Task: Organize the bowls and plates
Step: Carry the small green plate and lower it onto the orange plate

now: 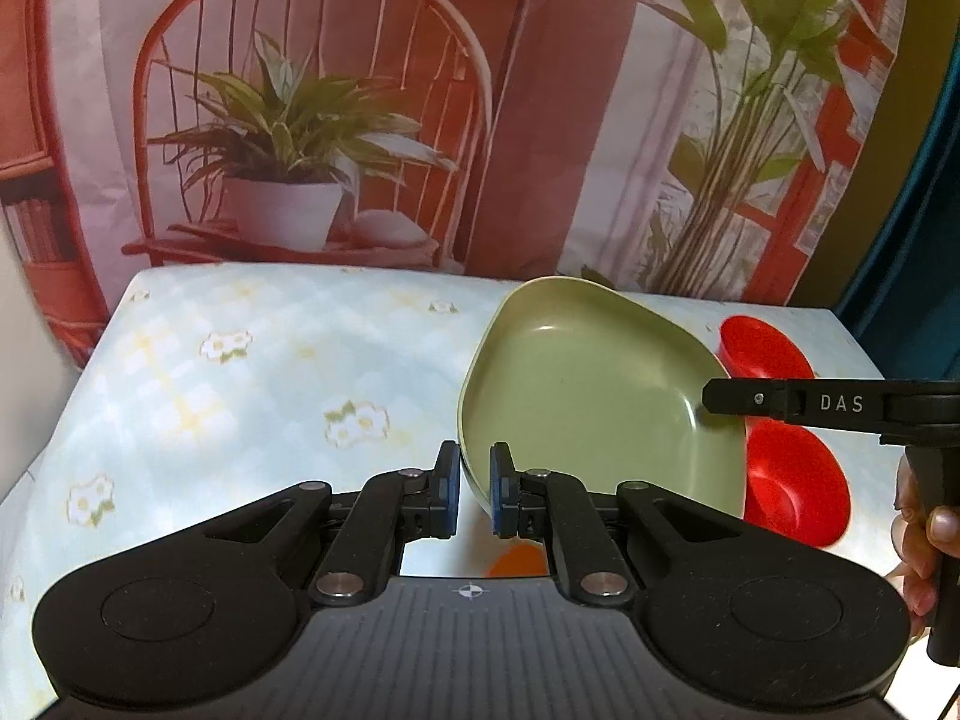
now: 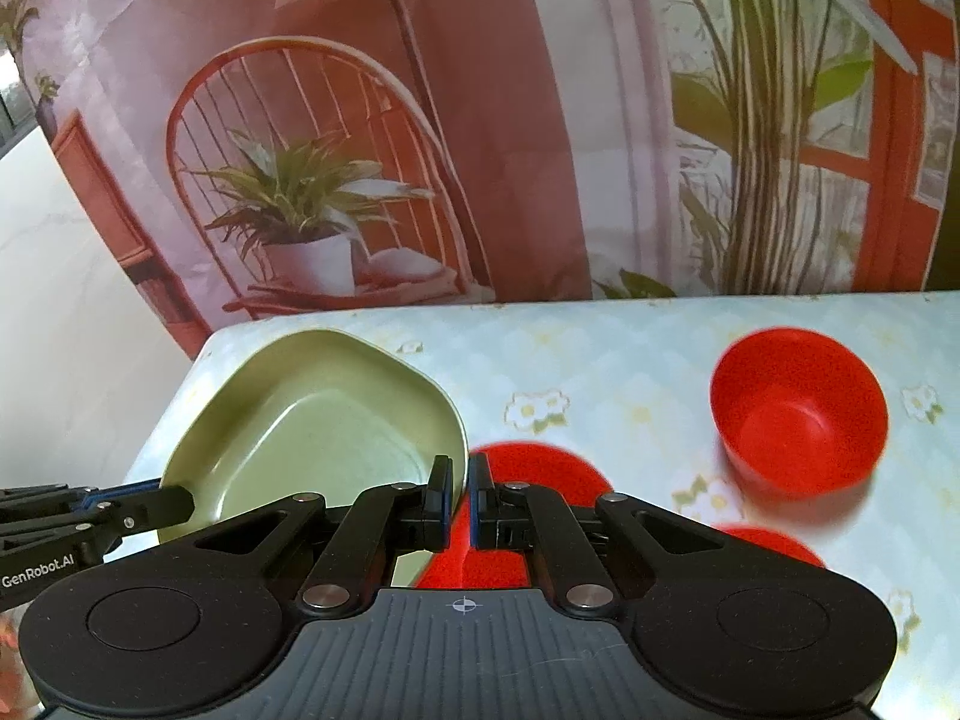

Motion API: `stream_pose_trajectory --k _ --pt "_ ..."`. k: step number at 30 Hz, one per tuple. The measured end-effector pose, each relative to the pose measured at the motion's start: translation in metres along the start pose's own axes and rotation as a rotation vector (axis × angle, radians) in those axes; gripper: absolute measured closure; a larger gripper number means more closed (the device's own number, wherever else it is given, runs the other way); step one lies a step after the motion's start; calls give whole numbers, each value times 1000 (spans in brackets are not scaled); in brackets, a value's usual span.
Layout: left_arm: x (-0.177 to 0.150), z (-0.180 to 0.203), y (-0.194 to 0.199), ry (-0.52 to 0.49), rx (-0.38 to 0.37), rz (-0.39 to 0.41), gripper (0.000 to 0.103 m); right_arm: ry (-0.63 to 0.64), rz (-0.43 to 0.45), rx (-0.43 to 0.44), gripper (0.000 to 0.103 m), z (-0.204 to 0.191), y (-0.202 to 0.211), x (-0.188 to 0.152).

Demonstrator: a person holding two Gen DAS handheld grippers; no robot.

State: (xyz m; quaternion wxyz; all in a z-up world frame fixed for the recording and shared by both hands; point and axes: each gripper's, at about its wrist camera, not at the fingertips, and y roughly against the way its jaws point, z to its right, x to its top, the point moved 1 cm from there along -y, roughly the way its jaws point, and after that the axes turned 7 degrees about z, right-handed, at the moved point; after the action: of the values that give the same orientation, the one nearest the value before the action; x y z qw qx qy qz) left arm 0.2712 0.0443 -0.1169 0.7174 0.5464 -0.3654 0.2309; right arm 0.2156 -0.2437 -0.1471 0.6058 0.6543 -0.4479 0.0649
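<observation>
a: plate [image 1: 600, 402] hangs tilted over the table's [image 1: 240, 372] right half, above a red bowl [image 1: 798, 480]. both grippers pinch its rim.
b: left gripper [image 1: 475, 495] nips the near edge, right gripper [image 2: 460, 501] the opposite edge?
a: yes. it looks stiff, light, probably slick plastic; i'd grip deeper on the rim.

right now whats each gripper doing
Left gripper: shut on the green plate rim.
Right gripper: shut on the same plate's opposite rim.

A table before a printed backdrop

The table [image 1: 252, 372] carries a pale floral cloth; the backdrop [image 1: 372, 90] behind shows a red chair, potted plants and a window.
</observation>
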Motion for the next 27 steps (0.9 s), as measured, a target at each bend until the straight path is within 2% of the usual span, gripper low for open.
stream_pose_trajectory --k 8,27 --pt "-19 8 18 0 -7 -6 92 -10 -13 12 98 4 21 -24" --pt "-45 17 41 30 -28 -17 92 6 -30 14 98 7 50 -52"
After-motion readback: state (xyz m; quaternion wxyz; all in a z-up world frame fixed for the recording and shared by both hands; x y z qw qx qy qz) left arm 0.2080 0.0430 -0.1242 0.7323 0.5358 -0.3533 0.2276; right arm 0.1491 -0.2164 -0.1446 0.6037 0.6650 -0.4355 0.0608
